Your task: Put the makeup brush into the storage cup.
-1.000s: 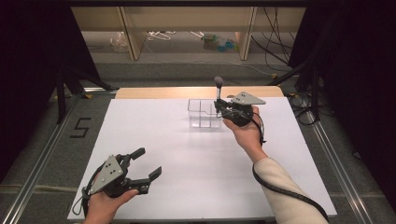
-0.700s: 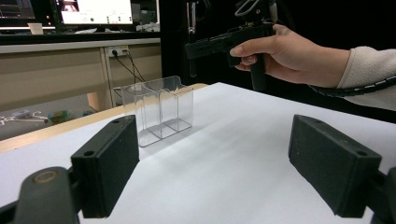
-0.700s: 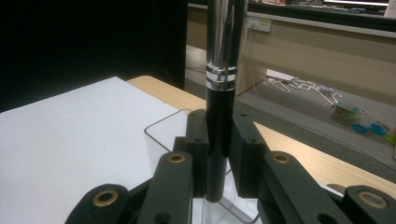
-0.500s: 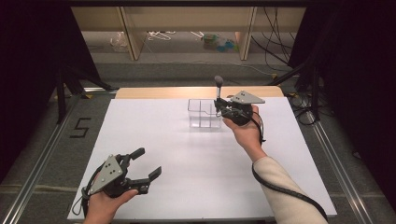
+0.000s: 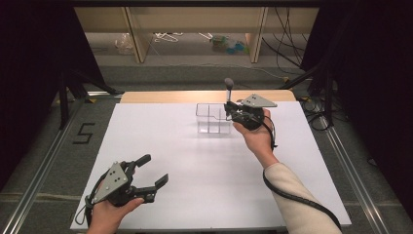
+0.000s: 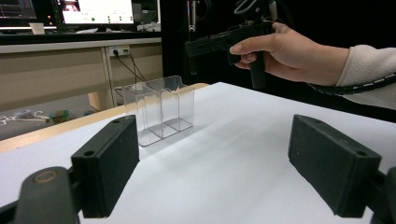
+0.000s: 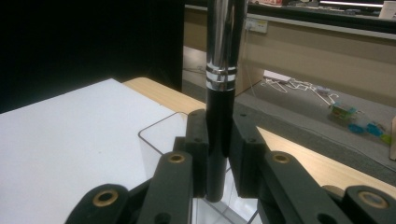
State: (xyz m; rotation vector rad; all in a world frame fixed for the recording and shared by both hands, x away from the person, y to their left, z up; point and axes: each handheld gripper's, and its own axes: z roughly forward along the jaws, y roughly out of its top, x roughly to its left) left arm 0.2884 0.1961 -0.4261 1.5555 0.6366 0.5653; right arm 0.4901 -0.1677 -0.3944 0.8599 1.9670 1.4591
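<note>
White table [image 5: 195,146] spread wide, clear divided box [image 5: 213,118] toward its far edge, left gripper [image 5: 148,178] low near the front with jaws apart, right gripper [image 5: 228,108] clamped on upright black-and-chrome pen [image 7: 219,116] above the box.

text: "5" | on: floor [image 5: 48,141] left of table [image 5: 160,126] | view: high

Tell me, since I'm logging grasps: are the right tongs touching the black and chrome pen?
Touching. The right gripper view shows the right tongs closed on the black lower barrel of the upright pen, both jaws pressed against it.
</note>
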